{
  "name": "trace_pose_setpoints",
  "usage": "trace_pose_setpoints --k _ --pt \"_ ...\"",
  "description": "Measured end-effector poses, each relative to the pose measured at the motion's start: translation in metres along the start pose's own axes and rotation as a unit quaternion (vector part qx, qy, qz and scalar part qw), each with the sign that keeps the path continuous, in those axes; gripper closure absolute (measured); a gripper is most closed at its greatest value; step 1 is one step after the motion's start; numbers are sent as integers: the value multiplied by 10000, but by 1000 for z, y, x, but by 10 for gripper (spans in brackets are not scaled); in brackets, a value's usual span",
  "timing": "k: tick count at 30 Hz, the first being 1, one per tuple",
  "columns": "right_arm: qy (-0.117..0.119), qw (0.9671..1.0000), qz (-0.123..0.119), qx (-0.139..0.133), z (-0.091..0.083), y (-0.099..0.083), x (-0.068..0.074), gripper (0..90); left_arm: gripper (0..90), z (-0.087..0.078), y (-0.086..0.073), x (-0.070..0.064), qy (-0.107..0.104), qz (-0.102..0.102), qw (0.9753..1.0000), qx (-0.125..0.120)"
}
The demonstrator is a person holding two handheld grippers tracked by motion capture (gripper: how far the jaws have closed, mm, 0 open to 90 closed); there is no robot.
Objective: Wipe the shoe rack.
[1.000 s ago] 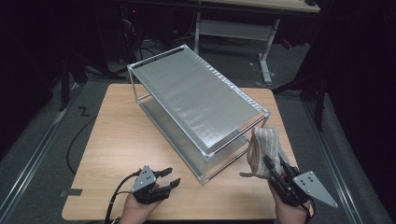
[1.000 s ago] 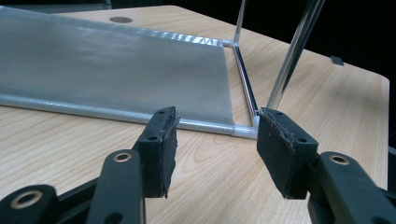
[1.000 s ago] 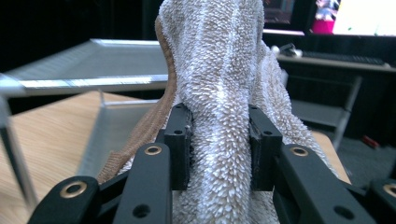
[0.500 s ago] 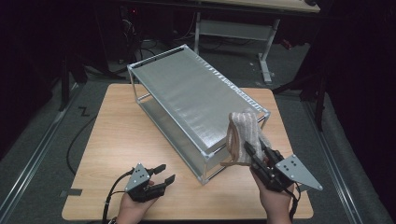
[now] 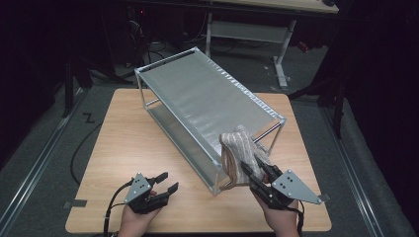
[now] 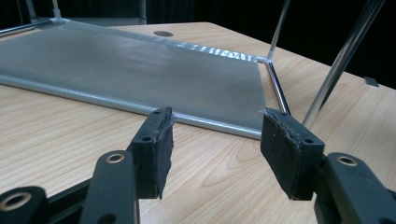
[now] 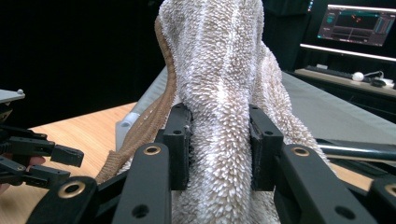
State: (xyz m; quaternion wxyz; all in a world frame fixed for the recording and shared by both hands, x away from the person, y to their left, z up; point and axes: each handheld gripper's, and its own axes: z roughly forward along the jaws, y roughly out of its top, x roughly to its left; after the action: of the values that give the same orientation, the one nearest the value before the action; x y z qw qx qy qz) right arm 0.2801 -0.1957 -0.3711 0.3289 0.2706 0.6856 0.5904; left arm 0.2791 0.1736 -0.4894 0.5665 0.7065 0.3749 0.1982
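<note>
Towel [image 5: 242,150], beige and folded, sits pinched in our right gripper [image 5: 257,173], raised at the near corner of the metal shelf rack [image 5: 197,98]. Our left gripper [image 5: 160,183] rests on the wooden table [image 5: 123,143], jaws wide apart and holding nothing.

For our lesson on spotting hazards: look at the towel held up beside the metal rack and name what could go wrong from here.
1. The right hand-held gripper pinches only a bunched fold of the towel, so it might slip out.
2. The towel's hanging loops sit at the corner post of the rack and could snag there.
3. The left hand-held gripper is open, away from the rack, which a tug might shift.
</note>
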Motion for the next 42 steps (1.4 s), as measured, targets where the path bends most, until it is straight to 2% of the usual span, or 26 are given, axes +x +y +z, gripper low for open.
trace_pose_setpoints --k 6,25,28,32,42 --pt "141 9999 -21 -28 5 1 3 661 443 -3 -2 2 34 -50 10000 18" --pt "723 9974 -30 5 15 -1 29 664 449 -8 -2 3 80 -43 10000 14" --pt "741 9973 -14 3 15 -1 31 664 449 -7 -2 3 67 -49 10000 17" --pt "678 9977 -22 0 14 0 25 663 449 -9 -3 3 83 -52 10000 20" --pt "97 9997 200 65 13 -5 -17 660 450 -22 -7 5 294 -81 9995 0"
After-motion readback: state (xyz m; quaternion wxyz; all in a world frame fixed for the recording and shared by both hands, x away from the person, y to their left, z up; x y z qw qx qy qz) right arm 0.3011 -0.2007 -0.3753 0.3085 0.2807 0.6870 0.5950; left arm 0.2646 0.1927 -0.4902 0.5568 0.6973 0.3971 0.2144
